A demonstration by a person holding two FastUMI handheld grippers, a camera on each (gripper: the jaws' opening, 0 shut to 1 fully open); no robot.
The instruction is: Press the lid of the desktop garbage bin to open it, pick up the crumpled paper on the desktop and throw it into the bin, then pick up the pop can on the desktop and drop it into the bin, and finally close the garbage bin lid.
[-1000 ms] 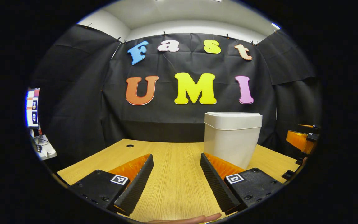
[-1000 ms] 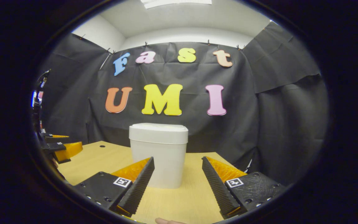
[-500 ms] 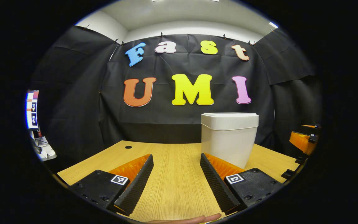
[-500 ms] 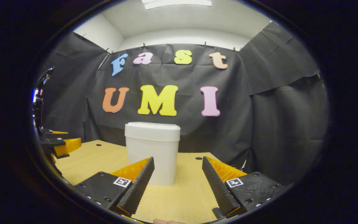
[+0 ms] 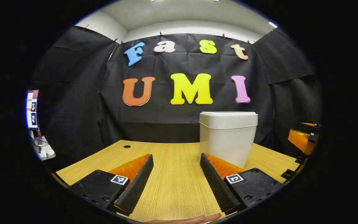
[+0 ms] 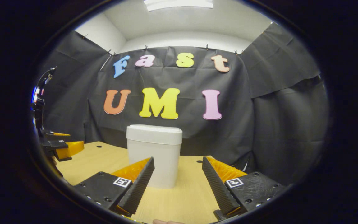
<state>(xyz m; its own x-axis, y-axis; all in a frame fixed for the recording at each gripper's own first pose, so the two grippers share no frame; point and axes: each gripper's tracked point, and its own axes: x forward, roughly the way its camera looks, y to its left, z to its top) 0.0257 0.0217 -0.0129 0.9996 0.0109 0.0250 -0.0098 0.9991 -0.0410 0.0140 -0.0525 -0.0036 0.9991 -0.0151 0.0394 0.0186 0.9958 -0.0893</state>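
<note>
At the bottom of the left gripper view, the left gripper (image 5: 176, 172) has two long wedge-shaped fingers (image 5: 135, 186) with finely ribbed inner faces. Each finger is fixed to a chunky textured block (image 5: 96, 188) with rounded corners and small sunken screws along its lower edge. On top of each block sits a small square black-and-white marker (image 5: 119, 179).

The right gripper (image 6: 178, 174), at the bottom of the right gripper view, has the same build: ribbed wedge fingers (image 6: 218, 186), textured blocks (image 6: 252, 186) with screws, and a square marker (image 6: 234, 182) on each. A fingertip (image 6: 163, 221) shows at the bottom edge.
</note>
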